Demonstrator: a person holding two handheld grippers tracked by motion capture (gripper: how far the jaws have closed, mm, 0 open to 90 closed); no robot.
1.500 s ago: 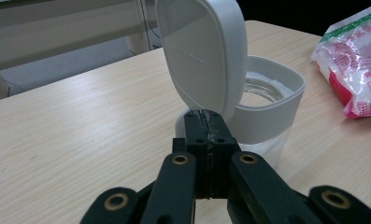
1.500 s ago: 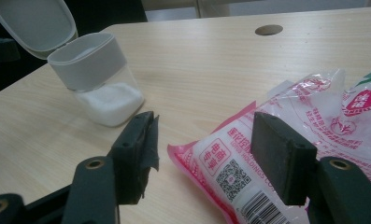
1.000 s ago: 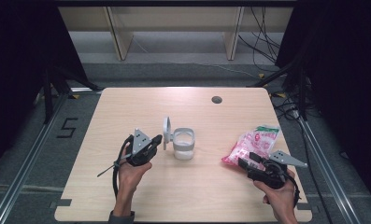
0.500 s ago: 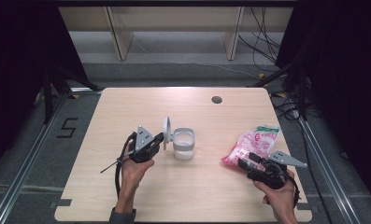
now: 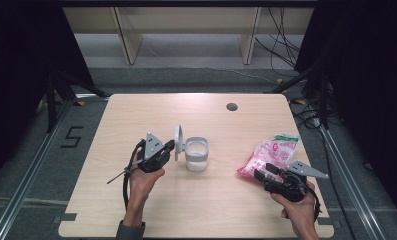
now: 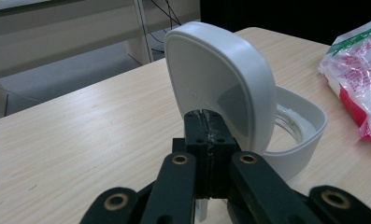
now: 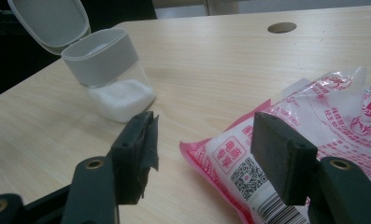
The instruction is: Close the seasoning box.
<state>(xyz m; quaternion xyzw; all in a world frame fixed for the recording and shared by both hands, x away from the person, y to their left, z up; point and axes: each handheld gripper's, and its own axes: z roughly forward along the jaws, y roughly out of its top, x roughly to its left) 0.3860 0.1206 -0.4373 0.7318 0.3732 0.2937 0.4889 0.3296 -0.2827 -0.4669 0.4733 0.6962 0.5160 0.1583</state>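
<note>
A white-collared clear jar (image 5: 196,155) with white powder (image 7: 122,98) in it stands mid-table. Its hinged lid (image 5: 177,141) is swung open and stands upright on the left. My left gripper (image 5: 170,147) is shut, and its tips (image 6: 205,116) rest against the low part of the lid's face (image 6: 216,70). At the right lies a pink and white plastic bag (image 5: 271,155). My right gripper (image 5: 262,172) stands open at its near left corner. In the right gripper view the bag's corner (image 7: 230,158) lies between the jaws (image 7: 204,128), and no pad presses on it.
A round cable hole (image 5: 231,106) is set in the light wood table (image 5: 136,115) near the far edge. Beyond the table stand pale shelf legs (image 5: 128,42) and loose cables (image 5: 281,40). Metal rails (image 5: 31,175) run along the floor at both sides.
</note>
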